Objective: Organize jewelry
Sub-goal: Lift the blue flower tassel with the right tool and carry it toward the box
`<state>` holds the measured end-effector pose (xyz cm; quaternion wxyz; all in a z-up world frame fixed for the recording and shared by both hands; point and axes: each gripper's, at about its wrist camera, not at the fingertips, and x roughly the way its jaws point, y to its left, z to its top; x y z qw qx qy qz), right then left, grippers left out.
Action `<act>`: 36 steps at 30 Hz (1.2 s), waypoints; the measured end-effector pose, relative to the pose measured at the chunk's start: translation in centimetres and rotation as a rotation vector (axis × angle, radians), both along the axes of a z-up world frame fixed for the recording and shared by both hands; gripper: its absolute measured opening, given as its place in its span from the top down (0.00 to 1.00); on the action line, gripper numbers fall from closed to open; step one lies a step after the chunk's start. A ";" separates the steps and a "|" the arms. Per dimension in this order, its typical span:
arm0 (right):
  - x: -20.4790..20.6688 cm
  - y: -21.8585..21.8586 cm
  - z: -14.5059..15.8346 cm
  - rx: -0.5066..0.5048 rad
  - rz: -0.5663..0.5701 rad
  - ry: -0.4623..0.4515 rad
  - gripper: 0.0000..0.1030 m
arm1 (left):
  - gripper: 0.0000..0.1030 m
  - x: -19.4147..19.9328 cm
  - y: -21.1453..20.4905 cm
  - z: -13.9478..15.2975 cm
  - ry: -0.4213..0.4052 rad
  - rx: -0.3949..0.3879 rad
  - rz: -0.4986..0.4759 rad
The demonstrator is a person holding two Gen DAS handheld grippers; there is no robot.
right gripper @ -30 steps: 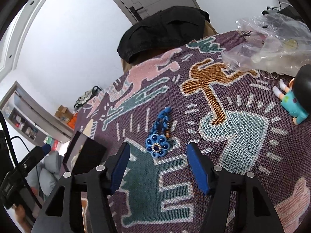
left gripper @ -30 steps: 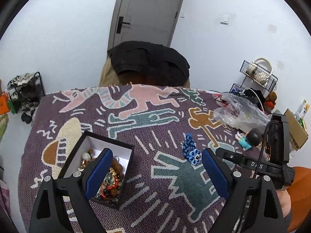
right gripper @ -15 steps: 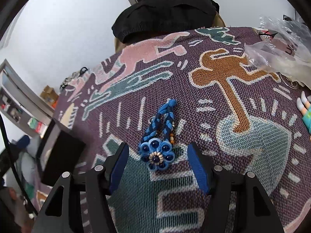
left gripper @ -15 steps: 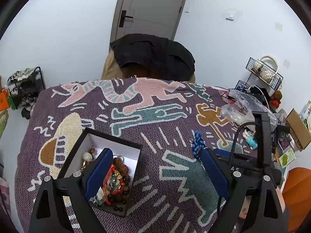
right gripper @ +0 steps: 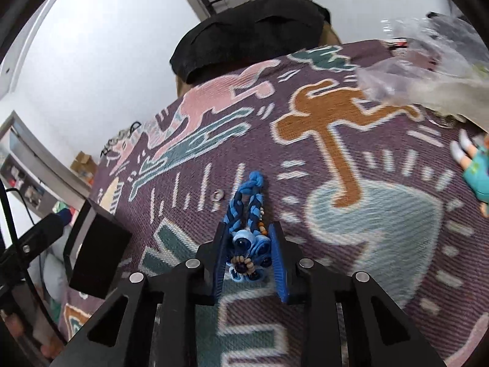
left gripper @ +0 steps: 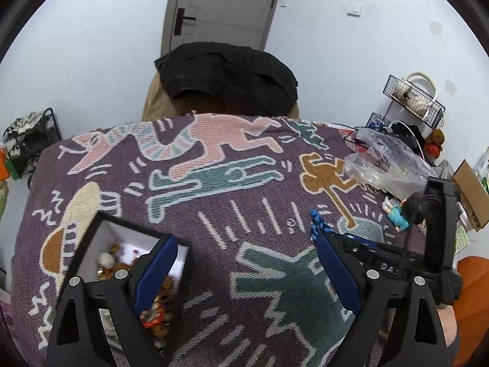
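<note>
The right gripper point(right gripper: 249, 255) has its jaws drawn narrow around the flower end of the blue braided bracelet point(right gripper: 248, 229), pads touching it on both sides (the braid trails toward 12 o'clock on the patterned cloth point(right gripper: 351, 244)). The left gripper point(left gripper: 244, 269) is spread wide, holding nothing, above the desk; the open jewelry box point(left gripper: 122, 238) sits at its 9 o'clock.
</note>
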<state>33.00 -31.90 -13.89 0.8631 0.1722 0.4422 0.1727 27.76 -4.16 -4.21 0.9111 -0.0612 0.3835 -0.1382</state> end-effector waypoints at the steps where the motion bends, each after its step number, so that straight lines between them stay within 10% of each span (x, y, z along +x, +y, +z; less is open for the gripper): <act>1: -0.2 -0.5 0.1 0.009 -0.009 0.000 0.73 | 0.10 0.2 -0.4 -0.1 0.002 0.001 -0.007; 24: -3.6 -8.9 1.9 0.120 -0.120 -0.073 0.73 | 0.58 7.7 -8.7 -5.7 0.184 0.047 -0.093; 36: -4.1 -9.5 1.9 0.128 -0.126 -0.077 0.73 | 0.87 8.4 -10.9 -7.3 0.164 0.205 -0.077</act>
